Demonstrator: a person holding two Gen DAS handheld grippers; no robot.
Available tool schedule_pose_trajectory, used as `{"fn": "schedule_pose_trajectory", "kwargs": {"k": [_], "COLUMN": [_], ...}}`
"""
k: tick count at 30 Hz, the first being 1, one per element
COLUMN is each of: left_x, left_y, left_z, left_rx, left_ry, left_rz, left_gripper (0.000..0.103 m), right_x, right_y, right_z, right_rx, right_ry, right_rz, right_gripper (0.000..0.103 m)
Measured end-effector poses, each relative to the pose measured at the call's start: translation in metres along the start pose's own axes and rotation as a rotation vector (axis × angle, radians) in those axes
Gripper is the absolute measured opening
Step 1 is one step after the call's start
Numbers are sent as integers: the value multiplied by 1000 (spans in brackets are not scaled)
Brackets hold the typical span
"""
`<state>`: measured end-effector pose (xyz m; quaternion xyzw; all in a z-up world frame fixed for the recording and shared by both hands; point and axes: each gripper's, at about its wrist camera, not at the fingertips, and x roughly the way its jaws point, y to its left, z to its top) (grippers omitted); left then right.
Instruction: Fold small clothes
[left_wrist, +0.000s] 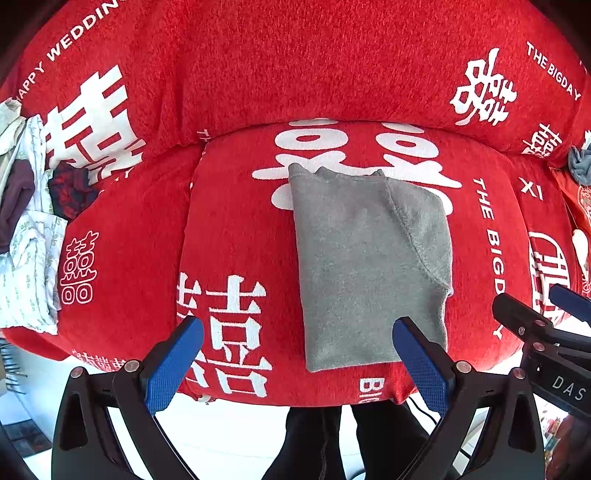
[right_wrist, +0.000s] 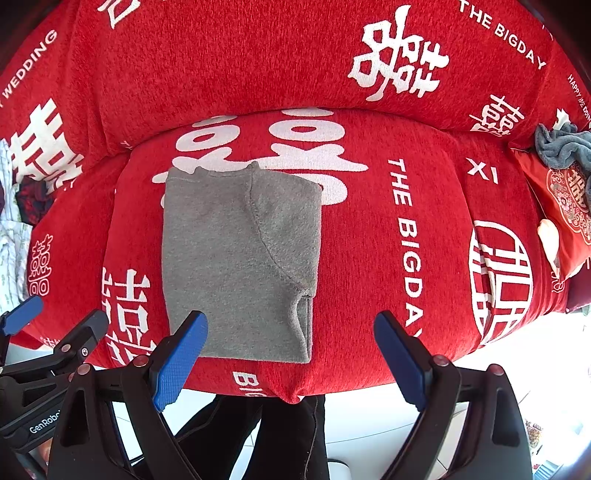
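Setting: a red sofa seat cushion printed with white double-happiness characters and the words "THE BIGDAY", its backrest rising behind.
Garment: a small grey fleece top, folded into a narrow upright rectangle, lies flat on the middle of the cushion; a curved sleeve seam runs down its right side and its hem reaches close to the cushion's front edge. In the right wrist view the same top sits left of centre.
Left gripper: blue-padded fingers spread wide, holding nothing, hovering at the front edge; its right finger overlaps the garment's lower right corner in view, and contact cannot be judged.
Right gripper: fingers likewise wide apart and empty, its left pad overlapping the hem's lower left corner.
Waiting pile: a heap of crumpled white, patterned and dark clothes on the sofa's left end.
Far right: a crumpled blue-grey cloth on a red embroidered pillow.
Below: dark trouser legs of a person standing at the sofa.
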<state>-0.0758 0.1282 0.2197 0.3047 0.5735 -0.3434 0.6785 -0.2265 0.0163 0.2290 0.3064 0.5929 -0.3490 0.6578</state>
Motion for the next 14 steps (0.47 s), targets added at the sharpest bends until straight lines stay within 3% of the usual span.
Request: {"fn": "schedule_pose_trajectory", "kwargs": {"k": [14], "left_x": [3], "left_y": [3], "left_z": [1], "left_rx": [-26], "left_ry": [3], "left_rz": [-8], "left_gripper": [102], "right_x": [5], "right_y": [-2], "right_z": [1], "right_rx": [-5], "right_ry": [3], "right_rz": [-3], "right_gripper": [93]}}
